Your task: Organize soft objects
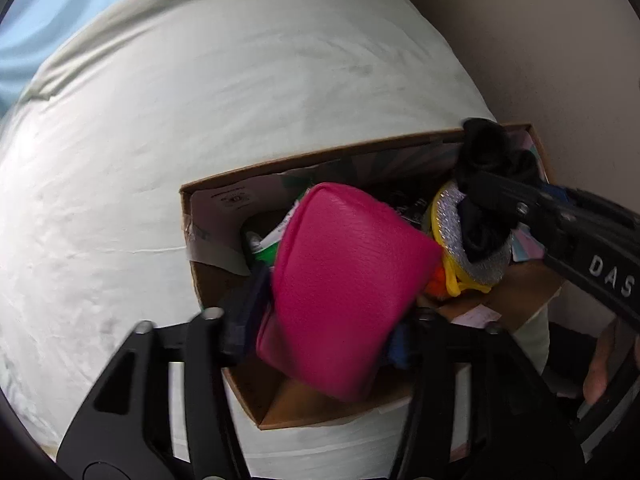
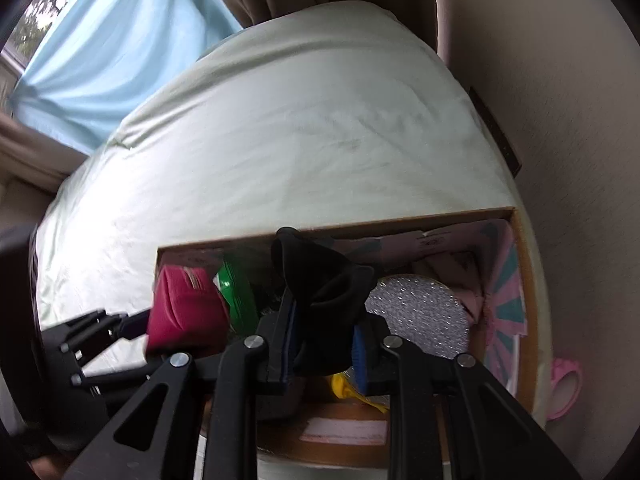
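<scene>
A cardboard box [image 1: 224, 184] of soft items sits on a pale bed. My left gripper [image 1: 320, 328] is shut on a bright pink zip pouch [image 1: 344, 280] and holds it over the box; the pouch also shows in the right wrist view [image 2: 184, 312]. My right gripper [image 2: 324, 344] is shut on a black sock [image 2: 320, 284], held above the box [image 2: 524, 280]; it also shows in the left wrist view [image 1: 492, 172]. A silver glittery pouch [image 2: 424, 316] with yellow trim lies in the box, under the sock.
The pale green bed sheet [image 1: 200, 100] spreads beyond the box. A beige wall [image 2: 580, 160] runs along the right, close to the box. A blue curtain [image 2: 120, 40] hangs at the far left. A pink ring-shaped object [image 2: 564, 388] lies right of the box.
</scene>
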Motion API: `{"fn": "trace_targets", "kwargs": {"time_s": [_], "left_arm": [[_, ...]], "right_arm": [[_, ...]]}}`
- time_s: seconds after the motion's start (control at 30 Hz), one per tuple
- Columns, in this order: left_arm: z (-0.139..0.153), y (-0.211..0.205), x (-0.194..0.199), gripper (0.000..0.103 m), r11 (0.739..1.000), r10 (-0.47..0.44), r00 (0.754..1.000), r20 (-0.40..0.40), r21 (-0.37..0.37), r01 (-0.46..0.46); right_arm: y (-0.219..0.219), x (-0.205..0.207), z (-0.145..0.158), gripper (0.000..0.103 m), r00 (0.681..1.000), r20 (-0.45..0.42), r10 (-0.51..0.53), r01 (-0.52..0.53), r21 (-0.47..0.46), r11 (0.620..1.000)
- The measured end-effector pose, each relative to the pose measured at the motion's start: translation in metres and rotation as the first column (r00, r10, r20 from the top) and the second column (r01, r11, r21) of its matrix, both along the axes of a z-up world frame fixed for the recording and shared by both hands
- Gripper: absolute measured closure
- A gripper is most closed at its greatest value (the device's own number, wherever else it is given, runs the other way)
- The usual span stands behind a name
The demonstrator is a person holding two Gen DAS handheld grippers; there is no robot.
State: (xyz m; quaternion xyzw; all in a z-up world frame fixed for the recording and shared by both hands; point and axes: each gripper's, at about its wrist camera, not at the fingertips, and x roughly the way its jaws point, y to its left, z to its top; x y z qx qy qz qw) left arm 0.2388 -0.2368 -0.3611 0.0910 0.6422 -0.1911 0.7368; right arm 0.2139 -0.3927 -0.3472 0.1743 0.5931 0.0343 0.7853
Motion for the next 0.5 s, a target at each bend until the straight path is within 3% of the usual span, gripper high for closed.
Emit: {"fn": "trace_targets", "kwargs": {"time_s": [0.03, 0.07, 0.13, 0.3, 0.5], "left_arm": [[0.003, -0.001, -0.002, 0.008, 1.000, -0.009, 1.000, 0.011, -0.003, 0.009], [0.008, -0.001, -0.006, 0.000, 1.000, -0.016, 0.999, 0.042, -0.001, 0.016], [0.016, 0.002, -0.010, 0.000, 1.000, -0.022, 0.997, 0.074, -0.005, 0.022], [0.019, 0.010, -0.011, 0.000, 1.000, 0.008, 0.999, 0.048, -0.015, -0.007], [0.032, 0.017, -0.020, 0.000, 0.999, 0.017, 0.997, 0.072, -0.029, -0.014]], "right_arm": [[-0.001, 0.002, -0.002, 0.043, 1.000, -0.004, -0.006, 0.006, 0.004, 1.000], [-0.002, 0.002, -0.003, 0.003, 1.000, -0.006, -0.016, 0.016, 0.003, 1.000], [-0.007, 0.002, -0.003, 0.000, 1.000, -0.006, -0.026, 0.027, 0.012, 1.000], [-0.012, -0.003, -0.003, 0.000, 0.999, -0.024, -0.042, 0.042, -0.013, 0.999], [-0.018, -0.010, 0.006, 0.000, 0.998, -0.016, -0.055, 0.054, -0.012, 0.998]]}}
